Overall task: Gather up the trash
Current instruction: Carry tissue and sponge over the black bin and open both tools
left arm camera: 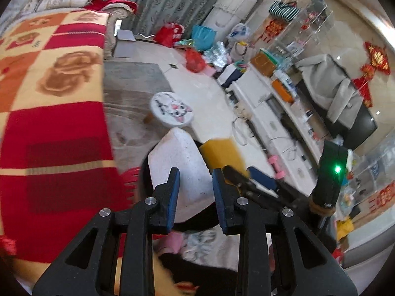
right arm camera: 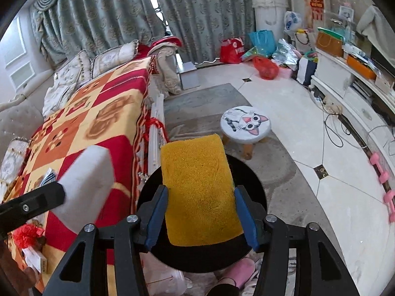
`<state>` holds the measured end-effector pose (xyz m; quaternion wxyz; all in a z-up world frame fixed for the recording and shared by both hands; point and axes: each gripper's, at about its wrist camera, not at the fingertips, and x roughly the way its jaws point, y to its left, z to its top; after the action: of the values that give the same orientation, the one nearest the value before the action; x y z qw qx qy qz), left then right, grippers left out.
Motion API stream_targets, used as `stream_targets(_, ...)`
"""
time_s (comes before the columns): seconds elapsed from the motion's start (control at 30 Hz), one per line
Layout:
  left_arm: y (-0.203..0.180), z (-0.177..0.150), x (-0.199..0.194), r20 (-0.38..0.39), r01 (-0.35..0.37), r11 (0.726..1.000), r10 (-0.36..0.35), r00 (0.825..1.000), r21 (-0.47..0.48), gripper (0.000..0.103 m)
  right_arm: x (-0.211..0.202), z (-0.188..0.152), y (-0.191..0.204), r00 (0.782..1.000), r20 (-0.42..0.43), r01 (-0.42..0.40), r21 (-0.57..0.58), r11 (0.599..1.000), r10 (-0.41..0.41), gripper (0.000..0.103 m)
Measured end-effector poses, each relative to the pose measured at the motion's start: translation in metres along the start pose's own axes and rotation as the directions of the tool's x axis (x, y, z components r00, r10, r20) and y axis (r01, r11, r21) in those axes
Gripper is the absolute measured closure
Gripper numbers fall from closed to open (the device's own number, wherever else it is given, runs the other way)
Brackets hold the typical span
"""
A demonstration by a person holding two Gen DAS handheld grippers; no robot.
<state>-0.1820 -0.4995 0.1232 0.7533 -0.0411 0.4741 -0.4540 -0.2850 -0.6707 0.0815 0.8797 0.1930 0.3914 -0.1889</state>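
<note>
While both grippers are hovering over the round black bin [right arm camera: 249, 180] beside the bed, each is carrying a piece of trash above its dark mouth. The right gripper [right arm camera: 201, 215] is holding a yellow sponge [right arm camera: 197, 187] lengthwise between its blue pads, which are lying along the sponge's two long edges with the jaws at a middling width; whether they are pressing or only bracketing it cannot be told for certain, though the sponge is sitting level and unsupported otherwise. The left gripper [left arm camera: 195, 192] is standing with its jaws fairly narrow around a white foam block [left arm camera: 182, 170], the pads flanking the near end of the block; in the right wrist view that same block is sticking out past the left gripper's black finger, over the edge of the red and orange checked blanket [right arm camera: 81, 113]. Seen from the left wrist, the sponge is lying just beside the foam block, both over the bin's opening. Beyond the bin, a small stool with a cat face [right arm camera: 245, 123] is standing on the grey rug [right arm camera: 197, 98].
</note>
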Motion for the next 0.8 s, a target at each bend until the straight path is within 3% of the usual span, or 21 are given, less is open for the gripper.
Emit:
stream_targets(0.03, 0.0, -0.001, 0.005, -0.008, -0.003, 1.0, 0.003, 1.0, -0.005, 0.06, 0.0, 0.0, -0.002, 1.0, 0.001, 0.004, 0.011, 1.0, -0.004, 0.032)
stream_targets(0.1, 0.002, -0.002, 0.008, -0.011, -0.032, 0.999, 0.032, 0.999, -0.021, 0.04, 0.001, -0.001, -0.005, 1.0, 0.005, 0.001, 0.02, 1.0, -0.001, 0.028)
stream_targets(0.17, 0.005, -0.005, 0.006, -0.004, -0.04, 0.999, 0.04, 0.999, -0.027, 0.04, 0.003, -0.003, -0.003, 1.0, -0.004, 0.0, 0.011, 1.0, 0.0, 0.028)
stream_targets(0.33, 0.012, -0.011, -0.009, -0.005, -0.148, 0.989, 0.148, 0.989, 0.005, 0.04, 0.006, -0.012, 0.007, 1.0, -0.02, -0.016, -0.007, 1.0, 0.016, 0.028)
stream_targets(0.53, 0.024, -0.029, -0.039, 0.052, -0.309, 0.947, 0.305, 0.951, 0.093, 0.04, 0.002, -0.019, 0.032, 0.999, -0.012, -0.032, -0.043, 0.999, 0.031, 0.028)
stream_targets(0.8, 0.054, -0.045, -0.078, 0.093, -0.384, 0.921, 0.378, 0.921, 0.057, 0.04, -0.004, -0.029, 0.071, 0.998, -0.02, -0.054, -0.072, 0.996, 0.053, 0.028)
